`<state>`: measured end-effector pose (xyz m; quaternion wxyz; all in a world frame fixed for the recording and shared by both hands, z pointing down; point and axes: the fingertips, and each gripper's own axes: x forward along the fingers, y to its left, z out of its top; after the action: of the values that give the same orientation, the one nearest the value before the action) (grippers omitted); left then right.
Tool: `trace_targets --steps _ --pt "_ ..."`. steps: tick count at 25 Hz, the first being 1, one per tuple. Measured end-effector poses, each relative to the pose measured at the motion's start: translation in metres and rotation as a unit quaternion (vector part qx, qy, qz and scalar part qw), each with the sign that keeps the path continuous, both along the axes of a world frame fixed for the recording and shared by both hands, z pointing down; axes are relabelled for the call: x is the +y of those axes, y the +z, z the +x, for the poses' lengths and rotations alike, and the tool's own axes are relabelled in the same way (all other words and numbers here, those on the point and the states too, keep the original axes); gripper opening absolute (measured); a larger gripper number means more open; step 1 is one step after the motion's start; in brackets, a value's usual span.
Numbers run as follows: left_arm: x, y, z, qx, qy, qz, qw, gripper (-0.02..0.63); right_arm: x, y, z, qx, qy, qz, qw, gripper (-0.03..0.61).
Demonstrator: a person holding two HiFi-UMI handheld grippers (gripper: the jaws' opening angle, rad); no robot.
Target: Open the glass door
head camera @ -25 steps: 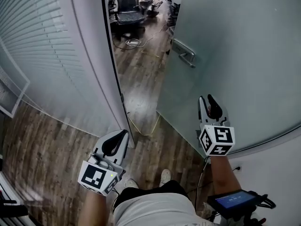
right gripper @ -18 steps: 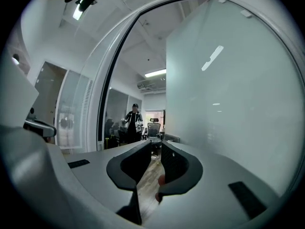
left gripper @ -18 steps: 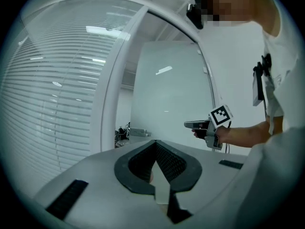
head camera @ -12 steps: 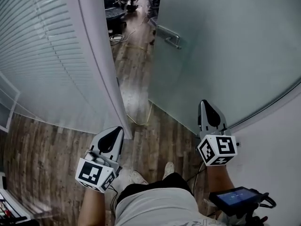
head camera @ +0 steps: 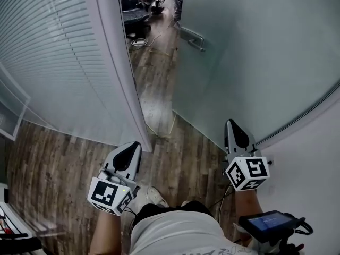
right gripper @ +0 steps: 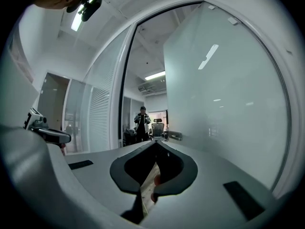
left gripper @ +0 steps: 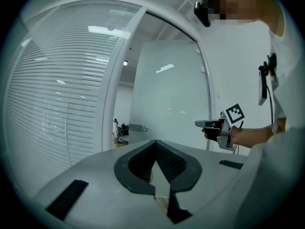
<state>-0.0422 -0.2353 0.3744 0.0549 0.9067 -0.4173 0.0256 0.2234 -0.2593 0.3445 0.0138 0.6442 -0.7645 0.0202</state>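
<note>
The frosted glass door (head camera: 255, 52) stands swung open into the room beyond, its metal handle (head camera: 192, 37) far ahead of both grippers. My right gripper (head camera: 232, 124) is close beside the door's near bottom edge, without touching it. Its jaws have just been closing and are now shut with nothing between them (right gripper: 155, 142). My left gripper (head camera: 133, 146) is shut and empty too, near the foot of the white door frame (head camera: 119, 73). In the left gripper view the jaws (left gripper: 156, 141) point at the doorway, with the handle (left gripper: 137, 127) small in the distance.
A glass wall with white blinds (head camera: 48, 52) runs along the left. Beyond the doorway are office chairs (head camera: 133, 4), a cable on the wooden floor (head camera: 139, 42) and a person standing (right gripper: 142, 123). A white wall closes the right side. A small screen device (head camera: 268, 223) hangs at my waist.
The right gripper's jaws went from open to shut, empty. Both grippers sit lower in the head view, and the door handle has drawn farther away toward the top.
</note>
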Motion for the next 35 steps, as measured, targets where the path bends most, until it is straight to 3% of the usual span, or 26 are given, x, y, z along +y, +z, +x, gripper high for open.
trace_targets --steps 5,11,21,24,28,35 --pt "0.032 -0.009 0.015 0.005 -0.020 0.001 0.9998 0.000 0.032 0.009 0.016 -0.001 -0.026 -0.019 0.999 0.003" --pt "0.071 -0.029 0.019 0.000 -0.051 -0.007 0.9987 0.000 0.059 -0.005 -0.002 -0.011 -0.083 -0.020 0.996 0.003" --pt "0.106 0.007 0.004 -0.008 -0.086 0.012 0.9962 0.000 0.106 0.039 -0.045 -0.010 -0.145 -0.008 0.989 0.002" --pt "0.111 -0.010 -0.020 -0.003 -0.095 0.024 0.9952 0.000 0.117 0.017 -0.069 0.010 -0.151 0.002 0.988 0.002" --pt "0.126 -0.039 -0.082 -0.005 -0.109 0.029 0.9936 0.000 0.137 -0.025 -0.127 0.021 -0.167 0.013 0.986 0.002" --pt "0.146 -0.048 -0.152 0.010 -0.139 0.034 0.9896 0.000 0.157 -0.024 -0.209 0.039 -0.214 0.009 0.976 0.002"
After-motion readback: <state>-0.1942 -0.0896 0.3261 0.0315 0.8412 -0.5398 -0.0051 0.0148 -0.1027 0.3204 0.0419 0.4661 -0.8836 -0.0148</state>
